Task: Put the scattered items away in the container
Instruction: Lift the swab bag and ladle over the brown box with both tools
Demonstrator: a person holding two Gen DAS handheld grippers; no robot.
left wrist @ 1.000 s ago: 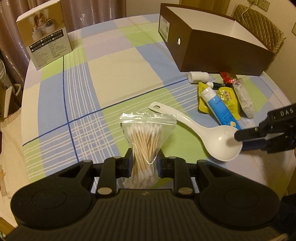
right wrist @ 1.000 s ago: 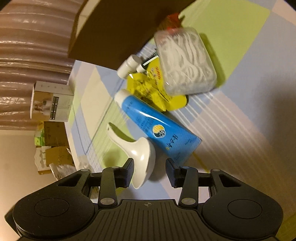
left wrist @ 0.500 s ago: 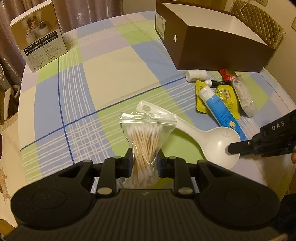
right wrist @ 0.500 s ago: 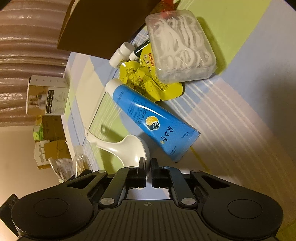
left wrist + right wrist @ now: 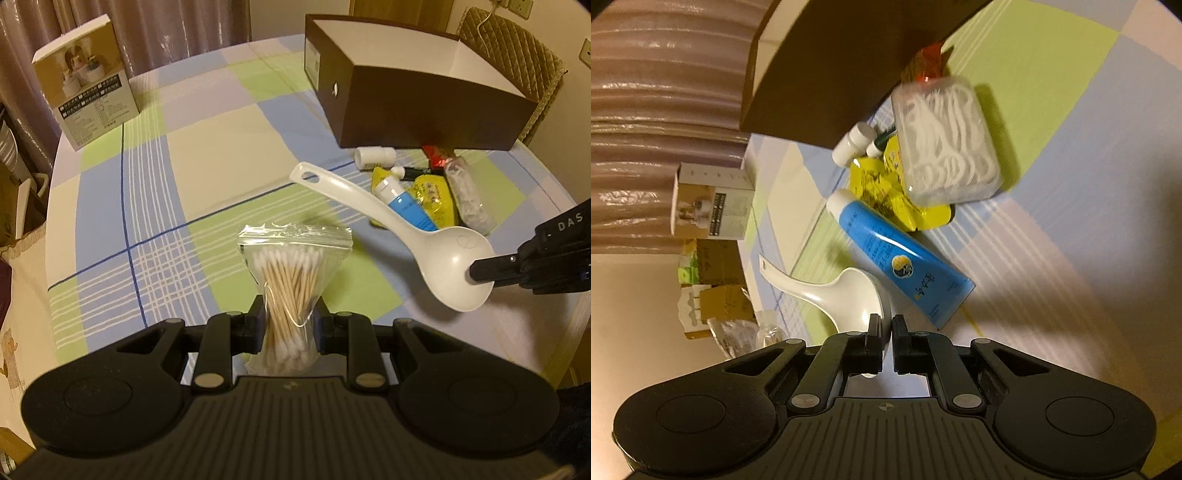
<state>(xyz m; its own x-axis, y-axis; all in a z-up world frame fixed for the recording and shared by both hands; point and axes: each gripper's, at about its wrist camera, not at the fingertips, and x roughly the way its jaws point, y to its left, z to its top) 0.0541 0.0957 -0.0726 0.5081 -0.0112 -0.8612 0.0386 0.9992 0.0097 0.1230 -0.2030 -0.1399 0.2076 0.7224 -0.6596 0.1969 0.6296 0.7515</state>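
Through the left wrist camera, we see our left gripper point(image 5: 289, 322) clamped on a clear zip bag of wooden cotton swabs point(image 5: 293, 282), held above the checked blue, green and cream tablecloth point(image 5: 207, 140). The open brown cardboard container point(image 5: 417, 79) stands at the far right of the table. Our right gripper point(image 5: 480, 270) pinches the bowl of a white plastic ladle point(image 5: 402, 230), its handle raised.

Through the right wrist camera, we see its jaws closed on the ladle's rim point(image 5: 849, 299); a blue tube point(image 5: 901, 258), crumpled yellow sachet point(image 5: 886, 184) and clear box of white floss picks point(image 5: 945, 144) lie beside the container point(image 5: 827, 62).
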